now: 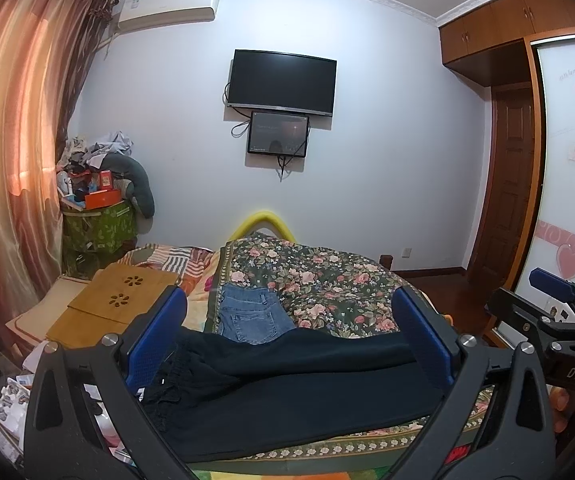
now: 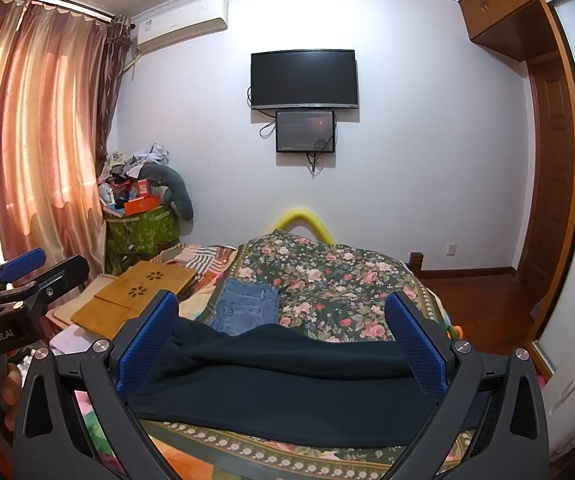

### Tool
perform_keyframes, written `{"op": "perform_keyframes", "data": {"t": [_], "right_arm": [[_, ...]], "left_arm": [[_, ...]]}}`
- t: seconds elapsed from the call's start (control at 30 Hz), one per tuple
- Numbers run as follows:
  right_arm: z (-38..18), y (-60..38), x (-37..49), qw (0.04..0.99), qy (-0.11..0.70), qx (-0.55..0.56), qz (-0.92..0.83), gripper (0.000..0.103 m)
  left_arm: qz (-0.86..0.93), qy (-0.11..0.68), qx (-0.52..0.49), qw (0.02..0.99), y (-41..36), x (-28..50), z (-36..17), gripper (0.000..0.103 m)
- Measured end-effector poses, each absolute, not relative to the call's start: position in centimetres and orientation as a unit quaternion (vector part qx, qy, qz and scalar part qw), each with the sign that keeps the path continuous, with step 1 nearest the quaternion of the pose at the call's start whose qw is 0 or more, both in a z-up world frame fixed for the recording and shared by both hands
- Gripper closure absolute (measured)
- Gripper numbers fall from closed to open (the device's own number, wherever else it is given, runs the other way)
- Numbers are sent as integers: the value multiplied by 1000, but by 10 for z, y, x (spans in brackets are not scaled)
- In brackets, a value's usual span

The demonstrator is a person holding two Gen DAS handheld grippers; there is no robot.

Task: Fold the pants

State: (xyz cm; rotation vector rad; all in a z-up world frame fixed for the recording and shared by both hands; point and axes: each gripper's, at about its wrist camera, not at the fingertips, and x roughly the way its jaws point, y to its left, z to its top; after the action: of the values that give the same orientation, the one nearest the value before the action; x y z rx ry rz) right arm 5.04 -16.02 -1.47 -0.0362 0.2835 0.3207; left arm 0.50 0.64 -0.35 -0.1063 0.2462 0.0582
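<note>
Left wrist: soft dark pants (image 1: 307, 392), folded.

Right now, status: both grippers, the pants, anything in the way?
Left gripper open, right gripper open, neither gripping. Dark navy fabric pants lie across the floral bedspread. Folded blue denim jeans lie just beyond them.

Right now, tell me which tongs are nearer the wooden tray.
Left. The left tongs sit just behind the wooden tray; the right tongs are farther right, across the dark pants.
</note>
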Motion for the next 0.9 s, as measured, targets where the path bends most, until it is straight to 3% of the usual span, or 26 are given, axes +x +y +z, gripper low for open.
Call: {"op": "perform_keyframes", "data": {"t": [0.9], "right_arm": [[-14, -161, 50, 977, 141, -23, 156, 0]], "left_arm": [[33, 132, -60, 989, 15, 9, -7, 0]]}}
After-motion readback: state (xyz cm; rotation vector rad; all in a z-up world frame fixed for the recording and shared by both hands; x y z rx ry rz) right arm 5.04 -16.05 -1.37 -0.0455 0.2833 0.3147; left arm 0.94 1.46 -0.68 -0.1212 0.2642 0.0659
